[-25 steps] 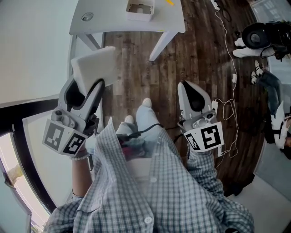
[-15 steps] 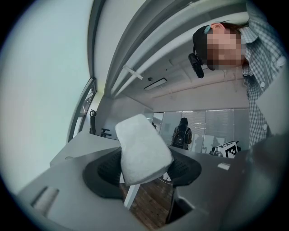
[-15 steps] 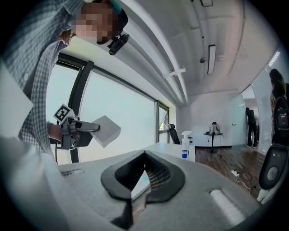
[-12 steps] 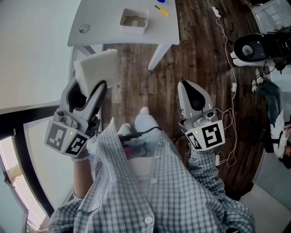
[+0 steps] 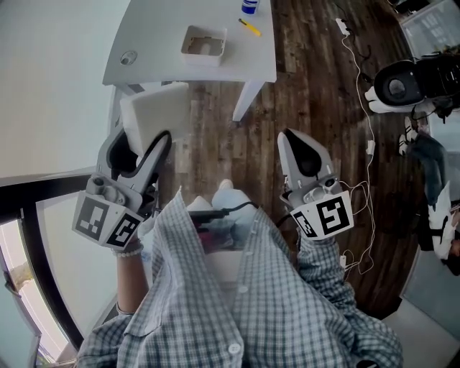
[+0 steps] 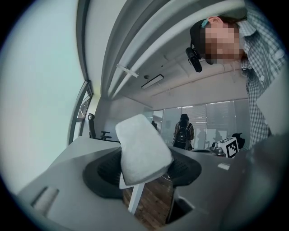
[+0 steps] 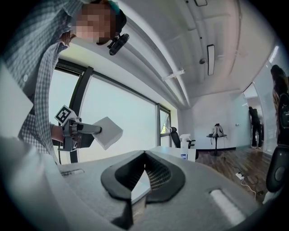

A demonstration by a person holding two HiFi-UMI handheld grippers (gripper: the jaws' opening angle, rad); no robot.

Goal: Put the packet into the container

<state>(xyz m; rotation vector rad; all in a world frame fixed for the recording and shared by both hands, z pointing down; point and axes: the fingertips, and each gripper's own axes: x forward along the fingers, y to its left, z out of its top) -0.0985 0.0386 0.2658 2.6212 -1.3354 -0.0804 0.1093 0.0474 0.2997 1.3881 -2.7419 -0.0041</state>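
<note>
your left gripper's (image 5: 140, 144) jaws pinch the packet (image 5: 154, 109), held high for the container (image 5: 203, 44) at upper centre. your right gripper's (image 5: 293, 138) jaws are pressed together, idle.

1. A white table (image 5: 158, 36) stood on a dark wooden plank floor (image 5: 316, 108).
2. An open white container (image 5: 203, 60) sat near the table's middle.
3. A yellow pen (image 5: 249, 27) and a blue-labelled bottle (image 5: 249, 6) lay beyond the container.
4. A round grommet (image 5: 128, 57) sat by the table's left edge.
5. A white cable (image 5: 368, 115) trailed across the floor.
</note>
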